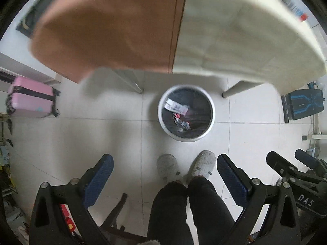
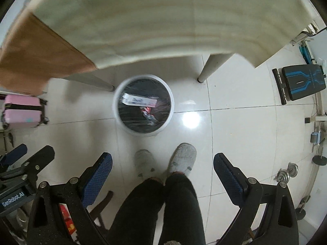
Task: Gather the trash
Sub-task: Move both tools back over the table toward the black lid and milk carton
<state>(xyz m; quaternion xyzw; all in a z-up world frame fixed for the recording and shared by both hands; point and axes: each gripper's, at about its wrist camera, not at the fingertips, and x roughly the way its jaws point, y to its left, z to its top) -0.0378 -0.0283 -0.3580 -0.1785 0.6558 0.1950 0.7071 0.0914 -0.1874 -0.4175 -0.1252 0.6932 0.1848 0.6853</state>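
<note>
Nearest the cameras, both grippers are pointed down at the floor. The left gripper [image 1: 165, 170] is seen with its jaws wide apart and nothing between the blue-padded fingers [image 1: 102, 173]; the right gripper [image 2: 162, 169] is likewise held with its jaws spread and empty. In each wrist view the other gripper is caught at the frame edge.

Between the fingers, a person's legs in dark trousers [image 2: 161, 208] and a pair of pale fuzzy slippers [image 2: 183, 157] are seen standing on glossy white floor tiles [image 2: 235, 122]. Part of a dark wooden chair [image 1: 117, 210] is visible at the near left.

Just beyond the slippers stands the trash bin [image 1: 211, 110], a round white-walled bucket lined with a dark bag. Trash is already lying inside: a flat white carton with printed lettering [image 2: 140, 101] rests across the far-left part of the opening, and below it a crumpled wrapper with red and silver patches [image 2: 148, 113] sits near the middle. The bin's rim is slightly blurred.

Behind the bin, two pale legs of the desk [image 2: 212, 65] are seen, one on each side. The desk is draped with a cream cloth [image 2: 163, 20] on the right and a brown cloth [image 1: 106, 28] on the left, both hanging over the near edge.

Farther off, a pink suitcase [image 1: 30, 100] lies at the left, and a black bench with blue markings [image 2: 302, 81] stands at the right
</note>
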